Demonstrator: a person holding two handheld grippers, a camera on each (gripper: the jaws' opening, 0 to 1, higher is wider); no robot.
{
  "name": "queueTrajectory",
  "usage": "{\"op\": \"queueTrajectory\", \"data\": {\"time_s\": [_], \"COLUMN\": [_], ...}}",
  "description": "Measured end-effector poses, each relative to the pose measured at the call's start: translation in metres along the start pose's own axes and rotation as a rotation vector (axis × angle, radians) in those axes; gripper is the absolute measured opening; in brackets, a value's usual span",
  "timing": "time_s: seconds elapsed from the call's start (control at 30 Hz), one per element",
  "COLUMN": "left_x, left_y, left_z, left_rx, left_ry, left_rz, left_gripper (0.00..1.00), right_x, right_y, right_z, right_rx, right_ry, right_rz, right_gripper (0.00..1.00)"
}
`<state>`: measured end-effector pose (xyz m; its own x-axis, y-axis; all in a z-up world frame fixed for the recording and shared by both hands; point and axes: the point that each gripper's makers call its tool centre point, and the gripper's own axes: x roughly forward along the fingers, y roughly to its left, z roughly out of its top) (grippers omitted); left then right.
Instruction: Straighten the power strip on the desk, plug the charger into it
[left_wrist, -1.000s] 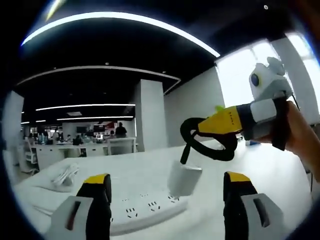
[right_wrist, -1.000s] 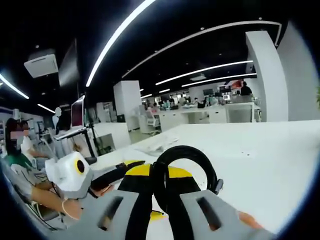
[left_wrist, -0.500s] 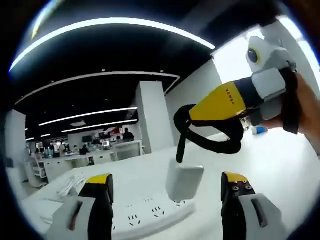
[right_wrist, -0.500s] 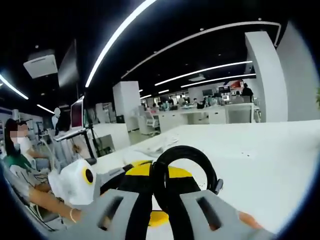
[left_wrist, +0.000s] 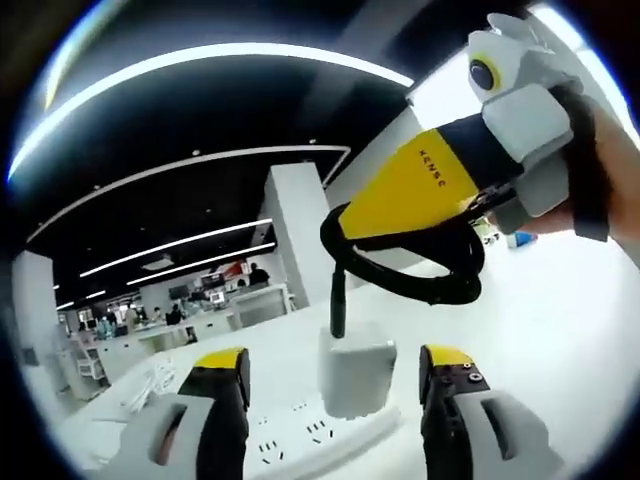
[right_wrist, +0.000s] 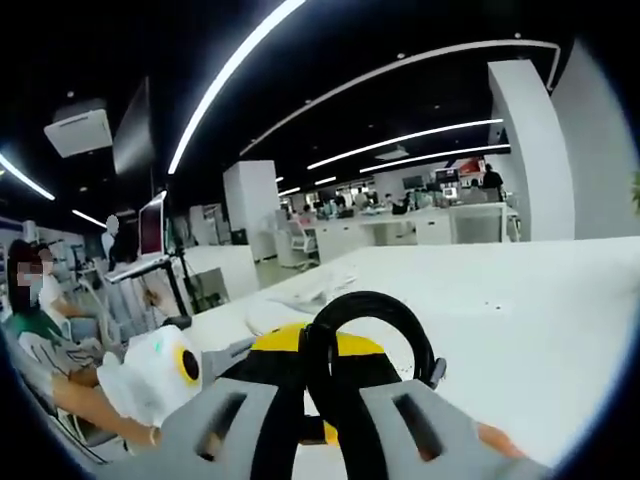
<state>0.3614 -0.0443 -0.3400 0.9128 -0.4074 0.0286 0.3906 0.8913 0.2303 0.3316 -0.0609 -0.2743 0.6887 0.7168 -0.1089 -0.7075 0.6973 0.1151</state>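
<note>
We are pinching the charger's cable (left_wrist: 420, 285) in the right tongs (right_wrist: 330, 425), the charger (left_wrist: 356, 368) hanging low in the frame just over the power strip (left_wrist: 300, 445), not yet plugged, left tongs (left_wrist: 335, 410) spread.

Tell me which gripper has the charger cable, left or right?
The right gripper: it is shut on the looped black cable, with the white charger hanging below it over the power strip. The left gripper is open, holding nothing.

One text can be read: the letters "KENSE", in small dark capitals, stand on the yellow body of the right gripper (left_wrist: 437, 262), in the left gripper view. They run along the yellow part, tilted upward. In the right gripper view there are far red signs in the office, but they are too small to read.
</note>
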Motion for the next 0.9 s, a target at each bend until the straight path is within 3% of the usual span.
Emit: {"op": "queueTrajectory", "data": {"time_s": [0.43, 0.67, 0.9], "left_x": [-0.002, 0.000, 0.001], "left_y": [-0.011, -0.014, -0.014], "left_z": [-0.003, -0.007, -0.007], "left_rx": [0.024, 0.020, 0.026], "left_ry": [0.009, 0.016, 0.020], "left_rz": [-0.034, -0.045, -0.087], "left_gripper": [0.50, 0.29, 0.28], "right_x": [0.000, 0.000, 0.002], "right_y": [-0.003, 0.000, 0.001], "right_z": [-0.003, -0.006, -0.008], "right_rx": [-0.002, 0.008, 0.009], "right_ry": [-0.002, -0.004, 0.002], "right_rz": [-0.009, -0.006, 0.000], "right_gripper": [0.07, 0.07, 0.07]}}
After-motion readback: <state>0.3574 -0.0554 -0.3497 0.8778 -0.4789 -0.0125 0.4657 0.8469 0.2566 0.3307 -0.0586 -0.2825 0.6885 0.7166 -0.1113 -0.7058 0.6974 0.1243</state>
